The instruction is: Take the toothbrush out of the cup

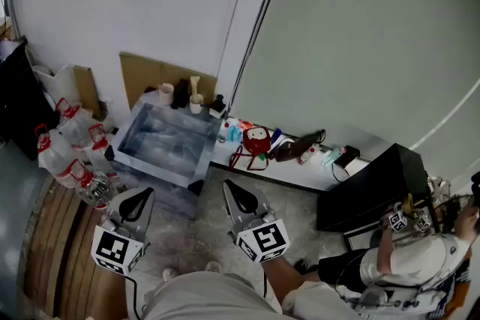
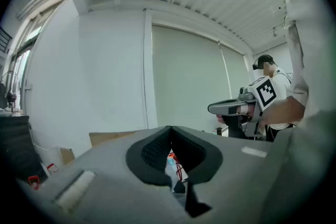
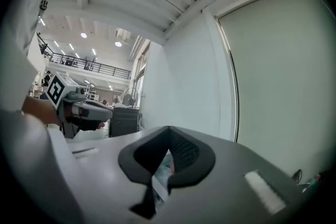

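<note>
L gripper point(image 1: 137, 204) + R gripper point(image 1: 241, 198) jaws shut, empty | pale slim toothbrush point(image 1: 195, 83) upright in small white cup point(image 1: 196, 106), far ahead, btwn both | R prob. slightly nearer

industrial lab hall: mezzanine railing point(image 3: 89, 66), ceiling lights point(image 3: 84, 35), bare concrete floor point(image 1: 191, 236).

No text, brand or no. I can read anywhere. The cubes on my left gripper point(image 1: 142, 195) and right gripper point(image 1: 232, 189) carry only b/w square marker patterns, no letters; same on the other person's gripper point(image 2: 266, 92) in the left gripper view. The plastic bottles point(image 1: 73, 144) at the left have red labels, but the print is too small to make out. The small items along the wall are also too small and blurred to read.
</note>
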